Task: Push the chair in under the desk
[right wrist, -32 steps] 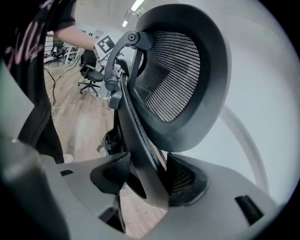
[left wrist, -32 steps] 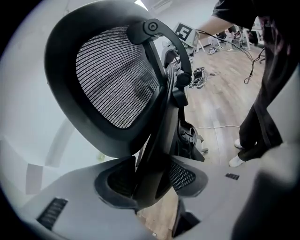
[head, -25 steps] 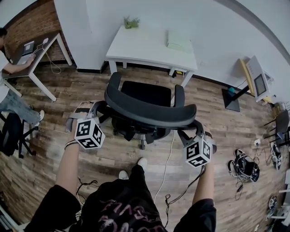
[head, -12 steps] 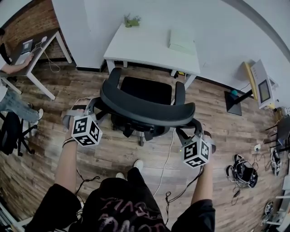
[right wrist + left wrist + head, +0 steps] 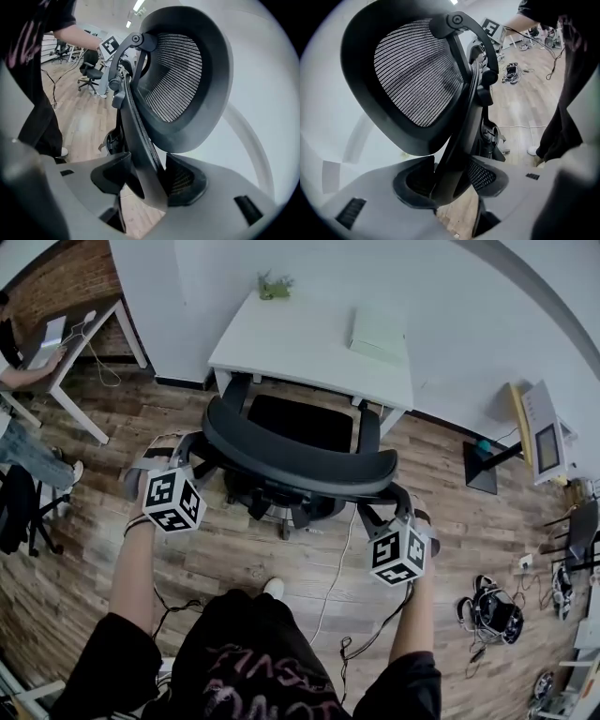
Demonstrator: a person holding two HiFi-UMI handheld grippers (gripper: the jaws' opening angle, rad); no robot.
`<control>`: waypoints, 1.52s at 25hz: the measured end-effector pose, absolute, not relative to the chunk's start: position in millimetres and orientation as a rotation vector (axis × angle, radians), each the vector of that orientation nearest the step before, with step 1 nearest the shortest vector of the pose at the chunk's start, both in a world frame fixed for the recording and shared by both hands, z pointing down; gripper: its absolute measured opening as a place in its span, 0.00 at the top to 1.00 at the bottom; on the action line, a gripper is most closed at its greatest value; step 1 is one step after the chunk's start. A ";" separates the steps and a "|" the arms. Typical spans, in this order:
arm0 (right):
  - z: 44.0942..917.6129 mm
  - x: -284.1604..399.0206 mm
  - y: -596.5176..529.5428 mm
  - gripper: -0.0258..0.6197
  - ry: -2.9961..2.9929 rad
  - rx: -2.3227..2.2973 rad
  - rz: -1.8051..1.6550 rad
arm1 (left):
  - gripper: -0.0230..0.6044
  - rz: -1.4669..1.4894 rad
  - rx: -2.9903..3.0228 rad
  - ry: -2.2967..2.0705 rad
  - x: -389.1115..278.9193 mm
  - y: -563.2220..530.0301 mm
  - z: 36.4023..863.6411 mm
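Note:
A black mesh office chair [image 5: 295,423] stands facing the white desk [image 5: 309,343], the front of its seat at the desk's near edge. My left gripper [image 5: 192,448] holds the left end of the curved backrest [image 5: 300,460]; my right gripper [image 5: 380,507] holds the right end. In the left gripper view the backrest's edge [image 5: 454,140] runs between the jaws of the left gripper [image 5: 450,176], pads against it. The right gripper view shows the same: the frame [image 5: 140,136] sits clamped in the right gripper [image 5: 147,176]. The mesh panel [image 5: 178,75] fills that view.
A pale box [image 5: 378,331] and a small plant [image 5: 272,284] sit on the desk. A white cable [image 5: 337,559] trails over the wood floor behind the chair. A person works at another desk [image 5: 70,343] far left. A screen stand [image 5: 539,432] and cable heaps [image 5: 487,615] are at right.
The chair has rolled forward toward the white desk, with both grippers following on the backrest. I have stepped forward behind it.

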State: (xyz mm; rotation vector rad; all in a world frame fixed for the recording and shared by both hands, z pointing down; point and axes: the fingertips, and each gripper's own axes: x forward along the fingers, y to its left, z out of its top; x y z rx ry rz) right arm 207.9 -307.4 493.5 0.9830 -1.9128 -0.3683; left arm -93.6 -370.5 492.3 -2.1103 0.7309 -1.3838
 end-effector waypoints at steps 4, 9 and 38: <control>494.4 214.8 -328.8 0.58 -1.914 0.979 -0.366 | 0.60 -1.376 -2.119 0.738 -87.4 -389.8 493.0; 495.4 221.4 -353.6 0.58 -1.913 0.978 -0.367 | 0.60 -1.370 -2.125 0.736 -81.1 -413.3 493.7; 498.0 256.6 -505.4 0.58 -1.895 1.008 -0.336 | 0.60 -1.304 -2.166 0.715 -46.1 -564.2 495.3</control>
